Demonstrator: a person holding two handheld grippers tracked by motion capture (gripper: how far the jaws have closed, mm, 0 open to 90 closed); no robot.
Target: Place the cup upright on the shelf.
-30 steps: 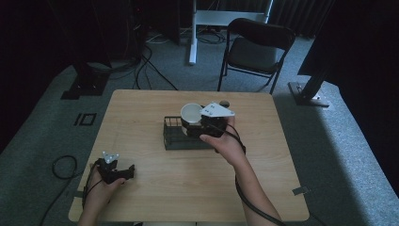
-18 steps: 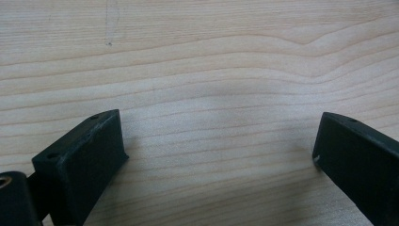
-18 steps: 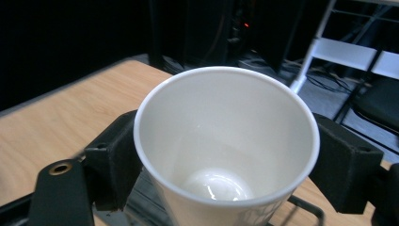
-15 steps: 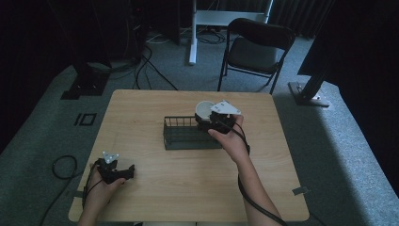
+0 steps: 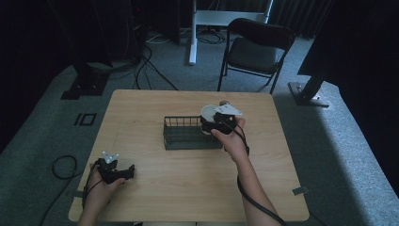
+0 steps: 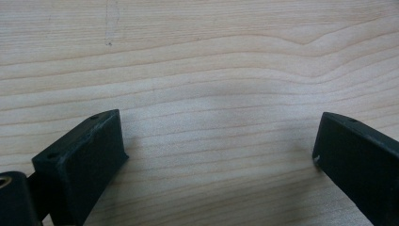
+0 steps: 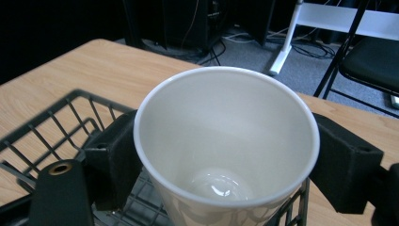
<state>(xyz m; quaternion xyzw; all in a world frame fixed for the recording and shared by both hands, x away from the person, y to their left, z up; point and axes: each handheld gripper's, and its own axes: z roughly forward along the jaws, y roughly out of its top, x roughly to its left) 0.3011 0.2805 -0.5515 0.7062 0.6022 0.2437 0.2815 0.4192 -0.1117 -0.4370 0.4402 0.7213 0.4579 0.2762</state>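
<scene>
Left gripper [image 5: 123, 172]: idle on table [image 5: 141, 108], jaws wide apart, nothing between. Wire basket [image 5: 188, 136]: mid-table. Right gripper [image 5: 212, 125]: jaws clamped on white paper cup [image 7: 226, 146], upright, above basket's right end. Step: carrying cup. Next, judged: a level, steady move.

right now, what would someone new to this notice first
The white paper cup stands out: the right gripper clamps it by both sides, upright, over the right end of the black wire basket at mid-table. The left gripper sits idle near the table's front left corner, jaws wide apart over bare wood.
</scene>
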